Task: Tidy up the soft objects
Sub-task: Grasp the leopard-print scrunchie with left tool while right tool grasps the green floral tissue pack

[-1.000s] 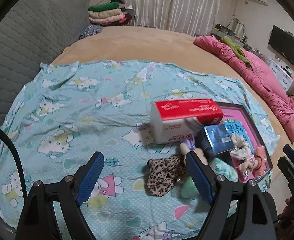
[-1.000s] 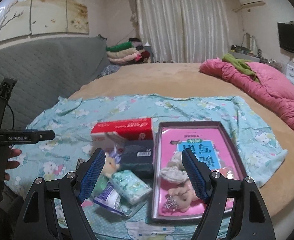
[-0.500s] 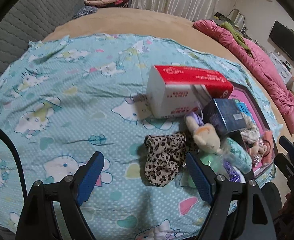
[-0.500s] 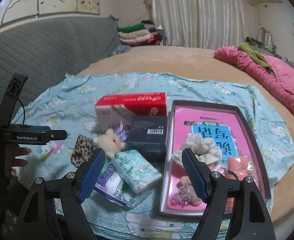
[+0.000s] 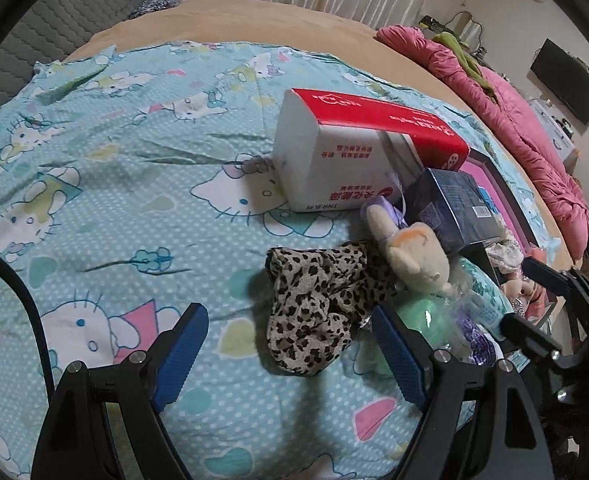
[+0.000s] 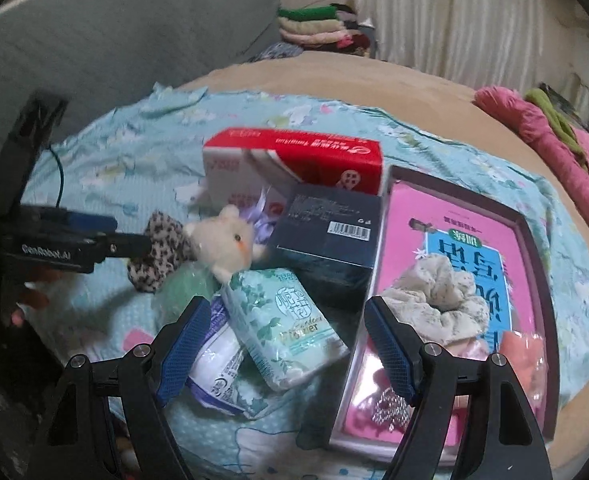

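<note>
A leopard-print scrunchie (image 5: 314, 304) lies on the Hello Kitty sheet (image 5: 134, 184), touching a cream plush toy (image 5: 410, 256). My left gripper (image 5: 290, 352) is open just in front of the scrunchie, empty. In the right wrist view the scrunchie (image 6: 160, 252) and plush (image 6: 226, 244) sit left of a pink tray (image 6: 530, 248) holding a pale floral scrunchie (image 6: 438, 300) and other small soft items. My right gripper (image 6: 284, 344) is open and empty over a green tissue pack (image 6: 286, 328).
A red-and-white tissue box (image 5: 358, 152) and a dark blue box (image 5: 450, 208) stand behind the pile. A purple-white packet (image 6: 218, 372) and a green pouch (image 6: 182, 292) lie under the tissue pack. A pink duvet (image 5: 514, 112) lies at the right bed edge.
Both grippers have moved forward and down toward the pile. The left one now sits close to the leopard scrunchie, the right one over the tissue pack. Both stay open.
</note>
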Tool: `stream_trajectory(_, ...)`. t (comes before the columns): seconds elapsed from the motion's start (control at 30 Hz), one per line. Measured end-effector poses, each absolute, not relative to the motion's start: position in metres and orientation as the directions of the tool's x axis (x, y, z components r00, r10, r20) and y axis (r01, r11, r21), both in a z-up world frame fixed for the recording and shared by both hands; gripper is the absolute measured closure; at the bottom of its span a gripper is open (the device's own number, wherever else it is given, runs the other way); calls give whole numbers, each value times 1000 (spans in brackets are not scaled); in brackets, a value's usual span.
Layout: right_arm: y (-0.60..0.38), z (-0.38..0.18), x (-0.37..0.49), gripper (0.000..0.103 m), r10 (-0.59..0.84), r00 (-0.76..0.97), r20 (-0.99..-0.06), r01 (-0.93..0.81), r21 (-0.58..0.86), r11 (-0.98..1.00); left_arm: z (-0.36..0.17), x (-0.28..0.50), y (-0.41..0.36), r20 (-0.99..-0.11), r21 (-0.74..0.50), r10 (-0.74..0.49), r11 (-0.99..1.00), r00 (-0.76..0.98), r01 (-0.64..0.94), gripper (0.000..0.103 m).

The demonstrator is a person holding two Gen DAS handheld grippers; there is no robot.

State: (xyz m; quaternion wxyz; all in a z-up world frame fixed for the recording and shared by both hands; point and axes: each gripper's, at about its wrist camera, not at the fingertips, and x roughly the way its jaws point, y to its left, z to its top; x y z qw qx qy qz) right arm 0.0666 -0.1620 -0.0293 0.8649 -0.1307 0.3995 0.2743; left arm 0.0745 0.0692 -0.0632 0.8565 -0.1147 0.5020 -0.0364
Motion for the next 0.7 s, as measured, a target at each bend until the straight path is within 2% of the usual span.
stream_trajectory(0.4, -158, -48, 93, 23, 432, 434, -791, -603, 101, 791, -75, 83, 69, -850, -259, -209, 965, 483, -37, 19)
stream_trajectory(0.7, -152, -60, 102, 39, 488, 362, -795, -623, 183, 760, -86, 90, 69, -851, -272, -223, 961, 476, -36, 19)
